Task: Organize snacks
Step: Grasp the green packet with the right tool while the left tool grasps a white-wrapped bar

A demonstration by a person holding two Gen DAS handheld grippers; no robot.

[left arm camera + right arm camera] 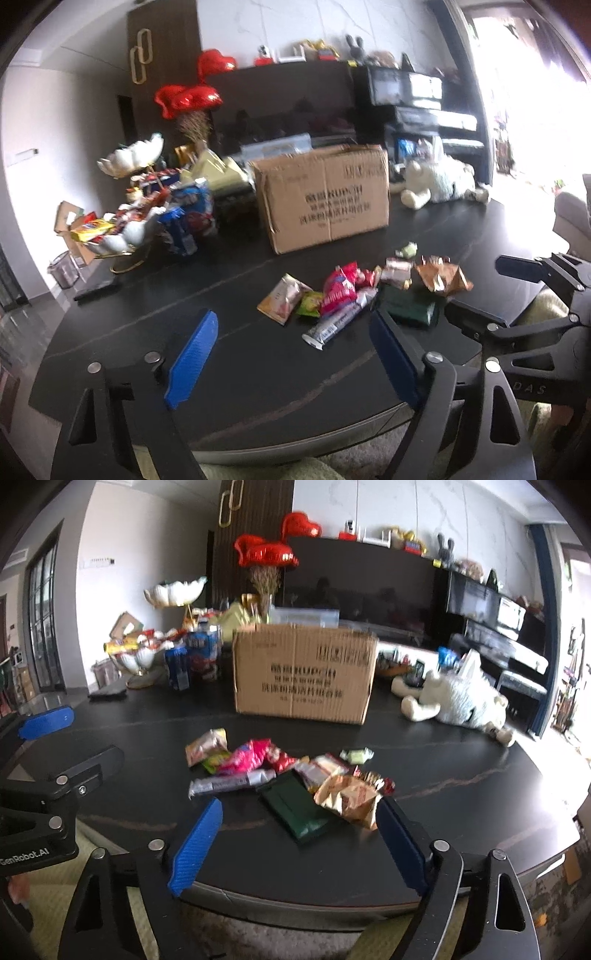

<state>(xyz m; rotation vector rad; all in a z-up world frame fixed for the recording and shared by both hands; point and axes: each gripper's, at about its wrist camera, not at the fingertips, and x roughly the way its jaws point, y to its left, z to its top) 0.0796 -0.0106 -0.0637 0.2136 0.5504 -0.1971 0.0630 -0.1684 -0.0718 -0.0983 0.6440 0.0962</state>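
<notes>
Several loose snacks lie in a pile on the dark table (258, 369): a pink bag (338, 288), a beige pouch (282, 299), a silver bar (332, 325), a dark green packet (410, 306) and a tan crinkled bag (443, 277). The same pile shows in the right wrist view, with the pink bag (251, 757), the green packet (295, 808) and the tan bag (347, 797). A cardboard box (321, 195) stands behind the pile, also in the right wrist view (303, 672). My left gripper (291, 358) is open and empty, short of the pile. My right gripper (299, 845) is open and empty just before the green packet.
A white tiered stand (125, 229) full of snacks stands at the far left, beside blue packages (192, 210). A white plush toy (439, 181) lies at the far right of the table. A TV cabinet and a piano stand behind. The table's near edge is under both grippers.
</notes>
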